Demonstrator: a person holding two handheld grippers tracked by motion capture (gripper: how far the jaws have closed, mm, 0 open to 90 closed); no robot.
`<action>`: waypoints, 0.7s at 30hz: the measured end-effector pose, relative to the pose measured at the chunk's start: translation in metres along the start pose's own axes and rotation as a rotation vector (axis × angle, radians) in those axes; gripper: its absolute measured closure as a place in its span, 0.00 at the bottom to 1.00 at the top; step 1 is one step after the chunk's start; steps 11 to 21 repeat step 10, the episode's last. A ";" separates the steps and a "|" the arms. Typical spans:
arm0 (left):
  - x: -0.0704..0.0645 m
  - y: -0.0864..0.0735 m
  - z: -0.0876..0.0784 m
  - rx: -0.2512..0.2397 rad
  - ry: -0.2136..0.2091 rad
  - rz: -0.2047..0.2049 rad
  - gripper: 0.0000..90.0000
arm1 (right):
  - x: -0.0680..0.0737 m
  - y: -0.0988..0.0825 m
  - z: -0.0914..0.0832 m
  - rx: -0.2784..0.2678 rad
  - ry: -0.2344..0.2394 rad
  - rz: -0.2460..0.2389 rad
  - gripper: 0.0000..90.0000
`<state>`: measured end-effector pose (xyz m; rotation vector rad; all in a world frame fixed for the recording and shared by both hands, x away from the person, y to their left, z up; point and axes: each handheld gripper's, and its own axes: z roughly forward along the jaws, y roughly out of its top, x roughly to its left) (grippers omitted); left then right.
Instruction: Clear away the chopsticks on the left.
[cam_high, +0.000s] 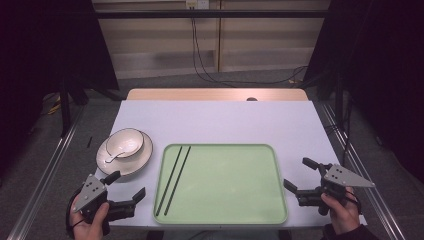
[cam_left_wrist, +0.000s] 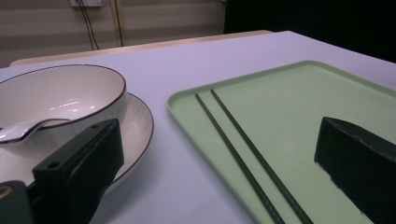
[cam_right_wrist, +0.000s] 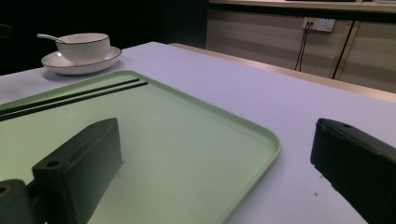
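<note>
both hand-held grippers, left hand-held gripper (cam_high: 127, 186) and right hand-held gripper (cam_high: 296, 173), gape wide, holding nothing; two black chopsticks (cam_high: 173, 179) lie on the green tray (cam_high: 250, 210), left side; thin, stiff, light, slippery, so pinch both mid-length.
</note>
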<state>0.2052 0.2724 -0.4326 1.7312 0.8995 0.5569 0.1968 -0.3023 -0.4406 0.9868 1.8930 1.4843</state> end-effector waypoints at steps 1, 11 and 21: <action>0.001 -0.001 -0.002 -0.002 0.002 0.007 0.01 | 0.000 0.000 0.000 -0.001 -0.003 0.002 0.02; 0.008 -0.004 -0.001 -0.012 0.035 -0.056 0.01 | -0.002 -0.001 0.001 0.004 -0.018 -0.005 0.01; 0.008 -0.004 -0.001 -0.012 0.035 -0.056 0.01 | -0.002 -0.001 0.001 0.004 -0.018 -0.005 0.01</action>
